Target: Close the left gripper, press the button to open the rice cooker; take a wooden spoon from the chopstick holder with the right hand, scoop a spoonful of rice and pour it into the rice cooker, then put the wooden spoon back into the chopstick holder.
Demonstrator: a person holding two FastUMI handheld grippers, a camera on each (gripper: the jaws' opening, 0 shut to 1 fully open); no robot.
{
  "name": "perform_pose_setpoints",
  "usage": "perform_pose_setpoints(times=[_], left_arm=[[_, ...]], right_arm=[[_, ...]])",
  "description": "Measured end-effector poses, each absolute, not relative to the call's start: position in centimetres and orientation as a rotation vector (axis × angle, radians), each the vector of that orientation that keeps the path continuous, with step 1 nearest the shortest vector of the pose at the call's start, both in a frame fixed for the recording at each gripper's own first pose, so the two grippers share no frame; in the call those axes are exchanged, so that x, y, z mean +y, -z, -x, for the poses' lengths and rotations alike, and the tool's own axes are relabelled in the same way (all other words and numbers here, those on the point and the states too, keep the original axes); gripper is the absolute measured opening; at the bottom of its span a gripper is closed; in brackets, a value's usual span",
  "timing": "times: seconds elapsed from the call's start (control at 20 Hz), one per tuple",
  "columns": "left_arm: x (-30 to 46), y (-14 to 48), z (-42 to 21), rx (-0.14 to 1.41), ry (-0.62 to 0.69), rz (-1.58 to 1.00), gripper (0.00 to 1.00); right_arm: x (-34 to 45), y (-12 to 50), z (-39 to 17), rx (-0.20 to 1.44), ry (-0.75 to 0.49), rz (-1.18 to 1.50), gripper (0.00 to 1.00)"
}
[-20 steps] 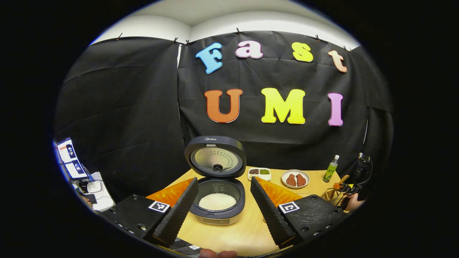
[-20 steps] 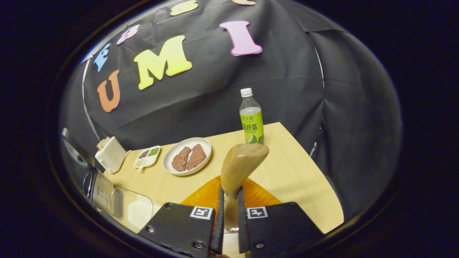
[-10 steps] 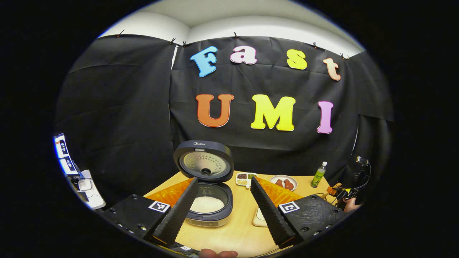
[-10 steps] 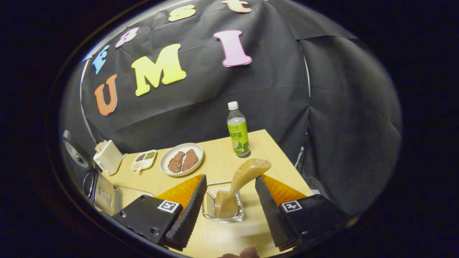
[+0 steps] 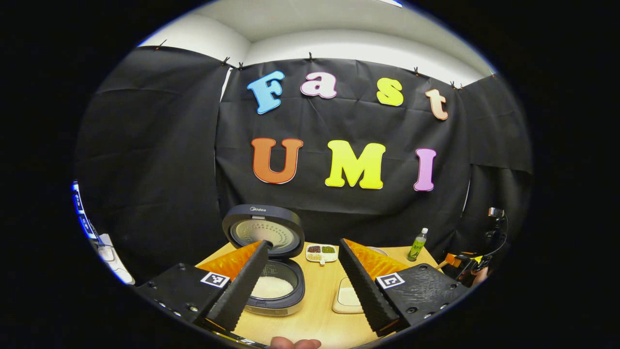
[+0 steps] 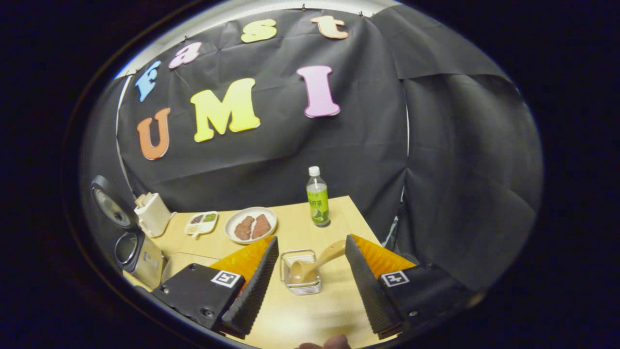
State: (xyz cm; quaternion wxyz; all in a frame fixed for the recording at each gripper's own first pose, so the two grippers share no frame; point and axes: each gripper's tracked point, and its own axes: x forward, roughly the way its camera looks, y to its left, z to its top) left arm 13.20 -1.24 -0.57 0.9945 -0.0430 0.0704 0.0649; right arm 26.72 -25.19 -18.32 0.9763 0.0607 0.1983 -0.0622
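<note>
The rice cooker (image 5: 276, 295) stands open on the wooden table, lid (image 5: 264, 231) upright and white rice in its pot. My left gripper (image 5: 303, 243) hangs open in front of it, holding nothing. In the right gripper view the wooden spoon (image 6: 329, 253) leans in the wire chopstick holder (image 6: 301, 286), bowl end down and handle tilted right. My right gripper (image 6: 311, 240) is open, one finger either side of the holder and apart from it. The cooker (image 6: 138, 252) sits at that view's far left. The right gripper (image 5: 466, 264) also shows small at the table's right end.
A clear rice container (image 5: 345, 296) lies right of the cooker. Behind are a small condiment dish (image 6: 201, 223), a plate of meat (image 6: 250, 225), a green bottle (image 6: 317, 196) and a white box (image 6: 152, 213). The table's right edge (image 6: 368, 223) is near the bottle.
My right gripper opened, let go of the spoon in the holder and drew back and up. The left gripper backed away from the cooker, staying open.
</note>
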Motion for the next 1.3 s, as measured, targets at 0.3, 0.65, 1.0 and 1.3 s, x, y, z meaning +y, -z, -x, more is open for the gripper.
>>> perform_pose_setpoints(times=[0.3,0.65,1.0,1.3], left_arm=[[3.5,-2.6,-17.2,0.100,-0.161,0.095,0.95],[8.4,-1.9,-24.8,0.170,-0.173,0.060,0.95],[11.3,4.6,-30.5,0.430,-0.154,0.119,0.95],[12.0,7.4,-32.8,0.553,-0.141,0.160,0.95]], right_arm=[[-21.1,12.7,-22.6,0.312,0.078,-0.078,0.99],[-16.7,9.8,-16.8,0.280,0.017,-0.058,1.00],[-13.5,12.7,-12.4,0.345,-0.013,-0.033,0.99],[-13.8,14.0,-10.8,0.383,0.027,-0.062,1.00]])
